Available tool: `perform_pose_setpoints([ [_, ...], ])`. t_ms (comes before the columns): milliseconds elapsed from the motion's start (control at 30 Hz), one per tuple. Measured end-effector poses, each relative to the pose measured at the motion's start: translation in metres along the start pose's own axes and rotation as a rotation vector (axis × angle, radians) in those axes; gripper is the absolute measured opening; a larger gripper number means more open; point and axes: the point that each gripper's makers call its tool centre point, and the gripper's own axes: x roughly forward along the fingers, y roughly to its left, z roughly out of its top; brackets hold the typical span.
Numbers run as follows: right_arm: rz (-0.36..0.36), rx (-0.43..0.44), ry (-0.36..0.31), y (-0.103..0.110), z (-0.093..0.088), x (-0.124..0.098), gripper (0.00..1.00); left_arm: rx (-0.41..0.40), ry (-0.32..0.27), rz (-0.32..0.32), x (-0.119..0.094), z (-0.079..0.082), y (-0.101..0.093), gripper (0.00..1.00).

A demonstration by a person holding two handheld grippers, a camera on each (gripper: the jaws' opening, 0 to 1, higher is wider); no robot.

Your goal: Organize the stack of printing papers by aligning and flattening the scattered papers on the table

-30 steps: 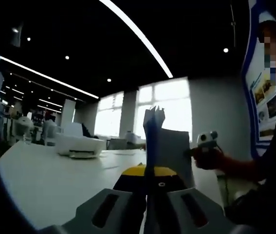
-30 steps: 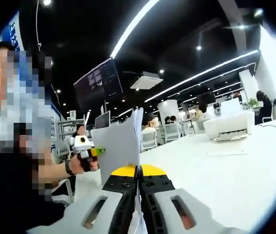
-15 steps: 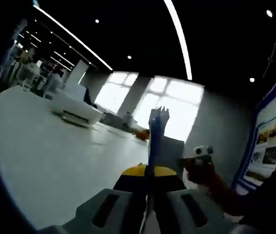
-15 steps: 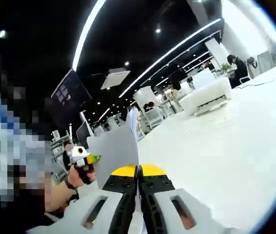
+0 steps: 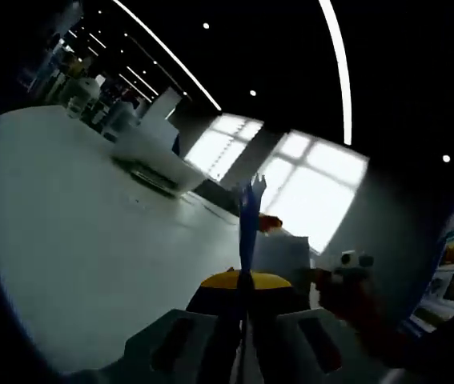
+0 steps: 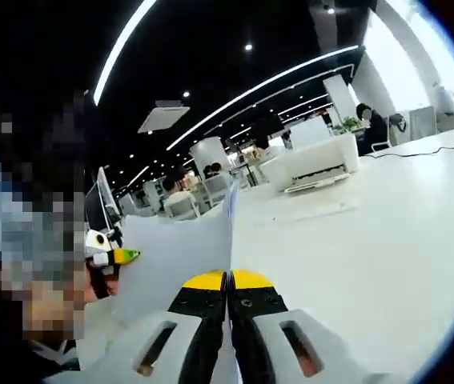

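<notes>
White table (image 6: 387,240), papers (image 6: 180,260) between both jaws

Both cameras sit low over the white desk (image 5: 74,232), each looking forward along its own closed tool. The left gripper view, rolled so the desk slopes down to the right, faces bright windows (image 5: 307,184) and takes in the right tool (image 5: 353,262) close at its right. The right gripper view faces the opposite way, toward rows of ceiling lights (image 6: 267,80), with the left tool (image 6: 106,256) near at its left. Both views share the desk, the white printer (image 5: 150,156) (image 6: 311,164) on it, and the stack of papers (image 5: 247,220) (image 6: 186,256), seen edge-on at close range from opposite ends.
</notes>
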Motion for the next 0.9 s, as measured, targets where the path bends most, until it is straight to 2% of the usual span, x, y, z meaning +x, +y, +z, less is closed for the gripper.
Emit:
perform_pose_setpoints([
  [67,-0.015,-0.002,-0.001,-0.006,-0.006,0.006,0.0,0.063,0.019,0.05,0.004,-0.006,0.013,0.06],
  [200,-0.052,-0.007,0.011,-0.018,-0.023,0.016,0.0,0.078,0.038,0.087,0.011,-0.018,0.026,0.06],
  [267,-0.069,-0.028,0.024,-0.023,-0.033,0.021,0.0,0.125,0.065,0.125,0.014,-0.027,0.036,0.06],
  [333,-0.083,-0.044,0.032,-0.024,-0.041,0.026,0.0,0.134,0.073,0.134,0.017,-0.034,0.04,0.06],
  [500,-0.1,-0.051,0.041,-0.051,-0.042,0.035,0.0,0.161,0.1,0.173,0.018,-0.04,0.042,0.06],
  [667,-0.126,-0.084,0.065,-0.061,-0.046,0.036,0.0,0.302,0.192,0.216,0.021,-0.057,0.046,0.06],
  [800,-0.152,-0.113,0.084,-0.07,-0.049,0.035,0.0,0.356,0.215,0.242,0.025,-0.066,0.044,0.06],
  [833,-0.175,-0.125,0.095,-0.075,-0.05,0.035,0.0,0.365,0.222,0.254,0.029,-0.062,0.055,0.07],
  [900,-0.223,-0.177,0.133,-0.083,-0.055,0.034,0.0,0.383,0.234,0.268,0.029,-0.063,0.059,0.07],
])
